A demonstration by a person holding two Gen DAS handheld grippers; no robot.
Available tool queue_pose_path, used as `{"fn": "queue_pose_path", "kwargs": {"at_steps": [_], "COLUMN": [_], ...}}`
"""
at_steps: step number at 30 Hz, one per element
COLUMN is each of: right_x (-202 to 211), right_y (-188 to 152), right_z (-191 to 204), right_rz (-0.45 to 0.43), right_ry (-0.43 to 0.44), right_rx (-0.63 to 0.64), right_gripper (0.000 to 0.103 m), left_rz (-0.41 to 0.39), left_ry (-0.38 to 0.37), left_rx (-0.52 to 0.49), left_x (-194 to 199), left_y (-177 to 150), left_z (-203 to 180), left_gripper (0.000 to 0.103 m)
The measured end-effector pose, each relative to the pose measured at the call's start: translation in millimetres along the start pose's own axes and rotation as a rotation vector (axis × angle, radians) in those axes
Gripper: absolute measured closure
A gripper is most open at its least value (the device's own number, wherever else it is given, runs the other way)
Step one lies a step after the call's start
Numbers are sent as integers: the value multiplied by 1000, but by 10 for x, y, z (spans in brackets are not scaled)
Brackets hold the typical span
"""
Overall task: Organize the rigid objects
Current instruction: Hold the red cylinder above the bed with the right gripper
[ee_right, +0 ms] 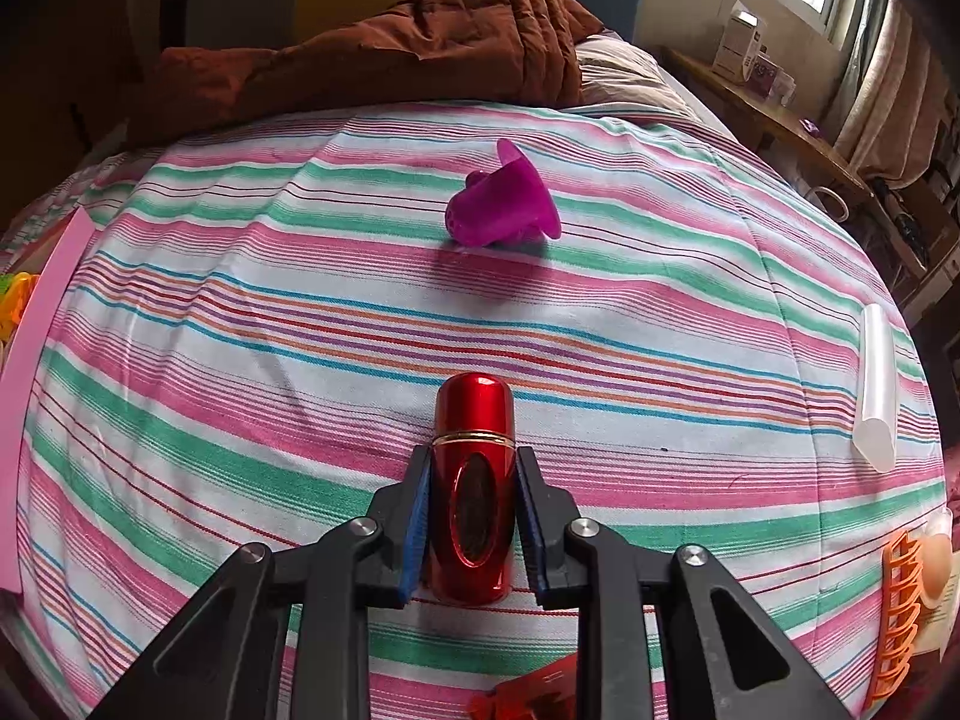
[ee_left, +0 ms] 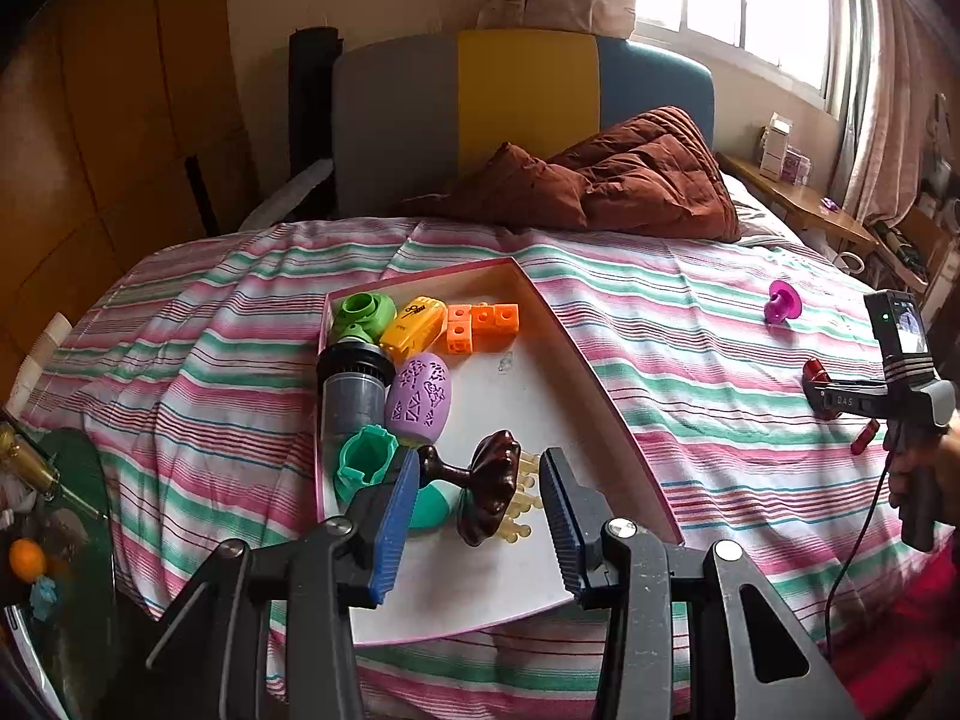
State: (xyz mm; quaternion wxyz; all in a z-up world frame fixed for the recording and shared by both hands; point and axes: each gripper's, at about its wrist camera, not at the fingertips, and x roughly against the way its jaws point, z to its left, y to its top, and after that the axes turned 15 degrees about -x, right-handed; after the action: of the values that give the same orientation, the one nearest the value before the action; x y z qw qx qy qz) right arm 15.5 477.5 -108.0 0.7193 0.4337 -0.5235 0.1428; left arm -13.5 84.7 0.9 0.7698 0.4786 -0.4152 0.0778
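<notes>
Left hand-held gripper (ee_left: 480, 516), jaws apart and gripping nothing, poised over the near end of a pink-rimmed tray (ee_left: 600, 372) on a striped bed (ee_left: 690, 372). Between the blue pads, apart from both: one dark brown scalp brush (ee_left: 489, 495) on its side, lying across the way in. Crowded along the tray's left: two green pieces, one teal cap, one grey bottle (ee_left: 353, 387), one purple egg-shaped shell (ee_left: 419, 399), one yellow toy, one orange block cluster (ee_left: 480, 327).

Right hand-held gripper (ee_right: 471, 516), clamped on one red metallic tube (ee_right: 474, 480) just above the bedsheet, well right of the tray. Beyond it, one magenta plastic piece (ee_right: 501, 204) lying loose on the stripes.

Seen only from the right wrist: one clear tube (ee_right: 876, 387) and one orange claw clip (ee_right: 897, 612) at the bed's right edge. Seen only from the left wrist: the tray's contents.
</notes>
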Motion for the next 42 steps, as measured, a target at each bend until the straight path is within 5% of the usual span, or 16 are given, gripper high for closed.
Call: {"fn": "queue_pose_path", "kwargs": {"at_steps": [12, 15, 35, 42], "right_x": [4, 27, 255, 208], "right_y": [-36, -46, -680, -655], "right_z": [96, 131, 1216, 1187], "right_rz": [-7, 24, -74, -59], "right_ry": [18, 91, 154, 159], "right_rx": [36, 24, 474, 457], "right_gripper": [77, 77, 77, 77], "left_rz": [26, 34, 58, 58], "left_ry": [27, 42, 59, 62], "left_rx": [71, 76, 60, 40], "left_x": [11, 8, -11, -11], "left_y": [-215, -281, -341, -361], "left_z": [258, 298, 203, 156], "left_gripper": [60, 60, 60, 60]}}
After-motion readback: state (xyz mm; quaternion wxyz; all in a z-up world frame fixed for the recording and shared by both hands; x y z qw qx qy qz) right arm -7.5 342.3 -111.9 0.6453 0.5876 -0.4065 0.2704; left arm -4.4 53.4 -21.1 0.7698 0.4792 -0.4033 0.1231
